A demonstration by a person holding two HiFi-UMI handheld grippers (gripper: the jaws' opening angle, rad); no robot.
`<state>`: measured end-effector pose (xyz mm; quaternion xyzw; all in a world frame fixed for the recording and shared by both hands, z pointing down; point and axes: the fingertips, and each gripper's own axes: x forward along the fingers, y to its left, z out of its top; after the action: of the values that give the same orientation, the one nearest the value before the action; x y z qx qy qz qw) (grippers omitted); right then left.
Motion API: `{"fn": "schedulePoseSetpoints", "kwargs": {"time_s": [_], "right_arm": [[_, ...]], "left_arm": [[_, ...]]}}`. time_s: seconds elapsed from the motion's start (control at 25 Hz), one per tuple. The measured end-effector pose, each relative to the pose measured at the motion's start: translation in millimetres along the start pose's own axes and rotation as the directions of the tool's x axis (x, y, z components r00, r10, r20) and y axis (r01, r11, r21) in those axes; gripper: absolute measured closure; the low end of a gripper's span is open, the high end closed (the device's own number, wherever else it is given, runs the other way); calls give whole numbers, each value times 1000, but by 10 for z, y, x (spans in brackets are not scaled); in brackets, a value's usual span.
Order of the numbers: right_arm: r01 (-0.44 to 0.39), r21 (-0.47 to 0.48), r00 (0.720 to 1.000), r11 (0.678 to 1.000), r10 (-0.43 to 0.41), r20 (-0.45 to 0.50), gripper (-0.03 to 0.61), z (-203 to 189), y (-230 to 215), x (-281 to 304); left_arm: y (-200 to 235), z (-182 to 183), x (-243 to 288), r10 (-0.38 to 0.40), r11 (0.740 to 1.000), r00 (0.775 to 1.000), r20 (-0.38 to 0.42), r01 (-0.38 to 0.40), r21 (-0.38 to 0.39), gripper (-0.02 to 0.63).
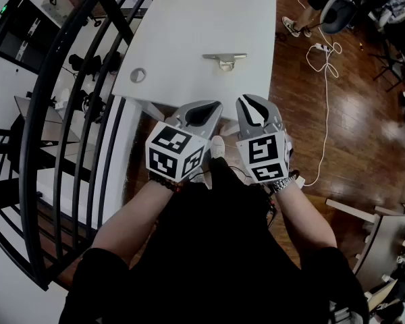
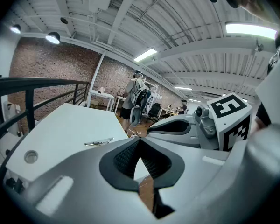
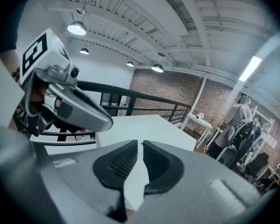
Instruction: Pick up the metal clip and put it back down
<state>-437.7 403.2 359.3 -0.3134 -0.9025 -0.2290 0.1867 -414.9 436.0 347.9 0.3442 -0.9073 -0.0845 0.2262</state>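
In the head view, the metal clip (image 1: 224, 60) lies on the white desk (image 1: 189, 19), well apart from both grippers. The left gripper (image 1: 204, 111) and the right gripper (image 1: 255, 108) are side by side, close to the person.

In the left gripper view, the left gripper (image 2: 140, 142) is closed on nothing. The metal clip (image 2: 99, 143) lies on the desk (image 2: 60, 129) ahead.

In the right gripper view, the right gripper (image 3: 141, 146) is closed and holds nothing

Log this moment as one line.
phase: pre-pick | metal clip: lying on white table, untouched | left gripper: shut, empty, near body | right gripper: shut, empty, beside left
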Motion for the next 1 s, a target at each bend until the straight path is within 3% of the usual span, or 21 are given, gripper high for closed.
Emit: {"fn": "schedulePoseSetpoints", "kwargs": {"time_s": [0.48, 0.76, 1.0], "right_arm": [[-15, -204, 997, 979, 0, -75, 546, -309, -288, 835], [-89, -309, 990, 947, 49, -136, 528, -627, -484, 1441], [-177, -381, 971, 908, 97, -219, 509, -846, -197, 2044]], "left_arm": [[519, -29, 527, 51, 998, 997, -52, -53, -45, 597], [902, -129, 953, 105, 987, 988, -117, -118, -111, 597], [1444, -389, 956, 127, 970, 980, -154, -155, -186, 597]]}}
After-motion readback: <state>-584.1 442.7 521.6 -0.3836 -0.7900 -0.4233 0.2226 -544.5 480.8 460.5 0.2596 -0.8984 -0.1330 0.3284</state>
